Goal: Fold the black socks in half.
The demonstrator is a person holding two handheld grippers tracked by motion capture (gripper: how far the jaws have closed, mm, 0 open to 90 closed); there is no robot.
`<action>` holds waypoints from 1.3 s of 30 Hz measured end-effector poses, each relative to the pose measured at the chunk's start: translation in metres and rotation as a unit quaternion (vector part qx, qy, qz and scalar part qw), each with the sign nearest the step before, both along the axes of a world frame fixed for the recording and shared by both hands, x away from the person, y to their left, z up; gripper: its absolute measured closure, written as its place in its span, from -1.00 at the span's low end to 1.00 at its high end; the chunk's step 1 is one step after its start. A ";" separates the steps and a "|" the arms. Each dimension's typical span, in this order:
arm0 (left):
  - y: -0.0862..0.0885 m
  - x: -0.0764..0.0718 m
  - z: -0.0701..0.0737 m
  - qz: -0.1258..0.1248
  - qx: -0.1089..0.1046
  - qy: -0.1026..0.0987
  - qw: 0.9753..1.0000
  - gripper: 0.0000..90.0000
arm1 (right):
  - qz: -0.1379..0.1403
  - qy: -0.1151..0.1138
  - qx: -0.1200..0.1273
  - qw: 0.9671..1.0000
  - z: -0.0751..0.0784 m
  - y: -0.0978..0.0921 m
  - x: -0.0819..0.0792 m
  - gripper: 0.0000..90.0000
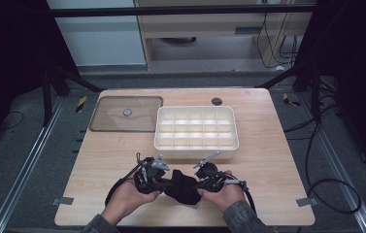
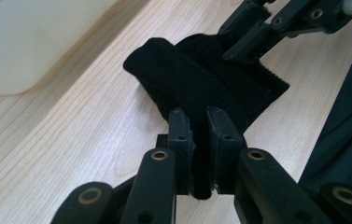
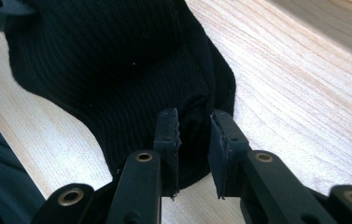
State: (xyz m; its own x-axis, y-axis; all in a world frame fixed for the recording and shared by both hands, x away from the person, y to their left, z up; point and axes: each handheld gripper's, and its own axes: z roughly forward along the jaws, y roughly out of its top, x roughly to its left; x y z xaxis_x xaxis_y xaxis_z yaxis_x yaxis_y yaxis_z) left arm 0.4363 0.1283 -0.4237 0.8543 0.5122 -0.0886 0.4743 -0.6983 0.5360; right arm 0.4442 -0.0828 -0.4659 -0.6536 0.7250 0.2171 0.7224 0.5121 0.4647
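Observation:
A black ribbed sock lies folded on the wooden table near its front edge, between my two hands. My left gripper is shut on the sock's left end; in the left gripper view the sock runs away from the clamped jaws. My right gripper grips the opposite end, and in the right gripper view the jaws pinch a fold of the sock. The right gripper appears at the far end in the left gripper view.
A white compartmented tray stands just behind the grippers in the table's middle. A clear lid with a round knob lies flat at the back left. A small dark grommet is set in the far edge.

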 end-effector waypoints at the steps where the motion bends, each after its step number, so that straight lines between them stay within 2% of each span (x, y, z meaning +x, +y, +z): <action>1: -0.002 0.000 0.000 -0.003 0.000 0.000 1.000 0.80 | 0.000 0.000 0.000 1.000 0.000 0.000 0.000 0.66; 13: -0.021 -0.009 -0.005 -0.031 0.014 -0.011 0.999 0.83 | 0.000 0.000 0.005 1.000 0.000 -0.002 0.000 0.64; 15: -0.025 -0.011 -0.011 -0.038 0.022 -0.011 0.999 0.83 | -0.001 -0.002 0.008 1.000 0.001 -0.003 0.000 0.55; 23: -0.029 -0.013 -0.013 -0.043 0.026 -0.012 0.999 0.83 | -0.005 -0.009 0.018 1.000 0.010 -0.010 -0.004 0.37; 27: -0.030 -0.013 -0.013 -0.044 0.027 -0.012 0.999 0.83 | -0.002 -0.015 0.019 1.000 0.014 -0.014 -0.005 0.38; 32: -0.030 -0.012 -0.013 -0.045 0.030 -0.012 0.998 0.83 | -0.001 -0.017 0.019 1.000 0.018 -0.021 -0.010 0.50; 39: -0.030 -0.012 -0.011 -0.044 0.028 -0.015 0.999 0.83 | 0.002 -0.014 0.018 1.000 0.017 -0.021 -0.010 0.59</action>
